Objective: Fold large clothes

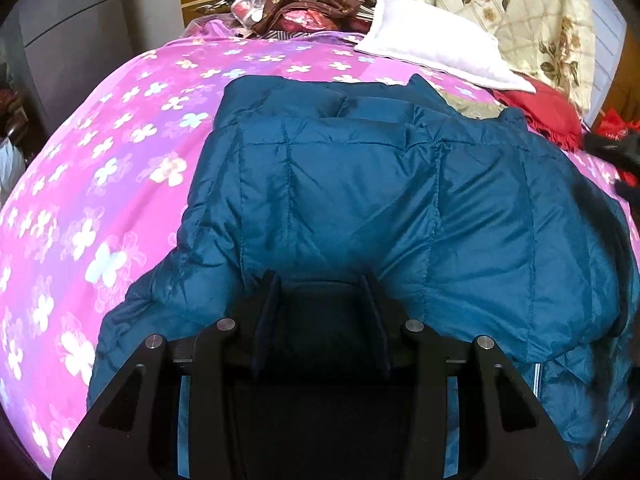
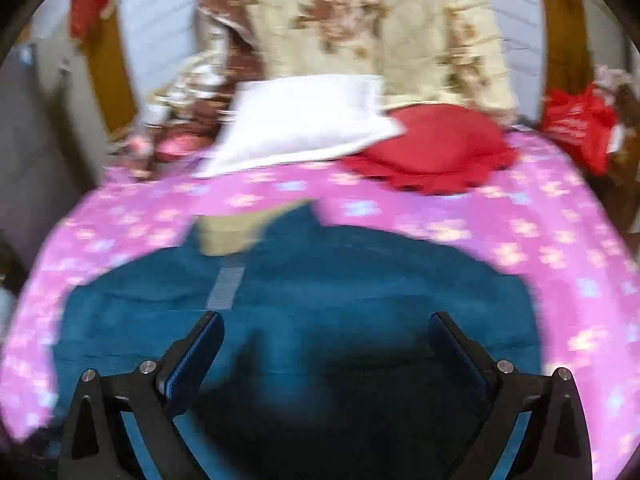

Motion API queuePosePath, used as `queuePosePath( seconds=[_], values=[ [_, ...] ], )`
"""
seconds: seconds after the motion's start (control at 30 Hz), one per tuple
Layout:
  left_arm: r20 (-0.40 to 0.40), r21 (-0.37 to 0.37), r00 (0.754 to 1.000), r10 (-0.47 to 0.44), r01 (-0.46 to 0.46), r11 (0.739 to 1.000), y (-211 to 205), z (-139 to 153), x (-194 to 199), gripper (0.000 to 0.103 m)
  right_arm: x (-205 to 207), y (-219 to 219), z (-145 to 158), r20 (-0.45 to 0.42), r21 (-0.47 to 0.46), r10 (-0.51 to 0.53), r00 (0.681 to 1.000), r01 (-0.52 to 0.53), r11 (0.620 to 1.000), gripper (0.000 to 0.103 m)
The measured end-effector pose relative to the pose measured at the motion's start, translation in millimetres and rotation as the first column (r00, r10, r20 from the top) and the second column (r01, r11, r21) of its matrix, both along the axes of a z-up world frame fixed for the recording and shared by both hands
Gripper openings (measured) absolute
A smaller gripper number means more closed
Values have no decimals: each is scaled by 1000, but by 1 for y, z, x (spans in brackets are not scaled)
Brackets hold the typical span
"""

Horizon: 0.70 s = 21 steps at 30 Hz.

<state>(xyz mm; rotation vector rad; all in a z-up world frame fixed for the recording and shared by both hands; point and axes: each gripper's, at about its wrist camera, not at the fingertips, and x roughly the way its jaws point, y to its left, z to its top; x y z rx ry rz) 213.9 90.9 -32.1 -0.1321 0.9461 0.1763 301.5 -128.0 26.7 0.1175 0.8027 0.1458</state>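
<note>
A large teal quilted jacket (image 1: 380,208) lies spread on a pink flowered bed cover (image 1: 100,184). My left gripper (image 1: 322,284) sits low over the jacket's near edge, its fingers partly closed with a bulge of jacket fabric between them; whether they pinch it is unclear. In the blurred right wrist view the jacket (image 2: 320,288) lies below my right gripper (image 2: 326,324), which is open and empty just above it. A beige lining (image 2: 240,228) shows at the jacket's far edge.
A white pillow (image 1: 432,48) and a red cushion (image 1: 548,112) lie at the head of the bed, with a cream floral quilt (image 1: 520,12) behind. Piled clothes and bags (image 1: 304,4) sit at the far left corner. A red bag (image 2: 580,124) is at the right.
</note>
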Motion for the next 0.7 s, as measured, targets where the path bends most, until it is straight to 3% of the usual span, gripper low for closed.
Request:
queuePosePath(
  seconds=[0.07, 0.1, 0.17, 0.3, 0.4, 0.5, 0.63, 0.7],
  values=[
    [6, -4, 1000, 2, -2, 1000, 1, 1, -1, 42, 4, 33, -29, -89, -51, 73, 993, -78, 996, 103],
    [7, -10, 1000, 3, -2, 1000, 2, 1, -2, 42, 6, 50, -47, -116, -154, 76, 990, -94, 984, 103],
    [-2, -24, 1000, 1, -1, 1000, 4, 1, 0, 42, -2, 60, -53, -31, -227, 75, 997, -80, 971, 103],
    [-9, -49, 1000, -2, 1, 999, 7, 2, 0, 42, -6, 43, -36, -66, -153, 83, 994, -93, 984, 103],
    [-8, -69, 1000, 2, -3, 998, 9, 2, 0, 42, -37, 19, -10, 39, -140, 77, 996, -71, 988, 103],
    [-1, -71, 1000, 2, -2, 997, 8, 2, 0, 45, -71, -18, -2, 77, -106, 33, 996, -24, 994, 103],
    [1, -39, 1000, -5, 5, 999, 2, 2, 1, 49, -96, -70, -16, 76, -29, -42, 996, 45, 999, 103],
    [5, -30, 1000, -8, 8, 1000, 1, 1, 1, 50, -87, -92, -51, -39, -19, -65, 997, 65, 998, 103]
  ],
)
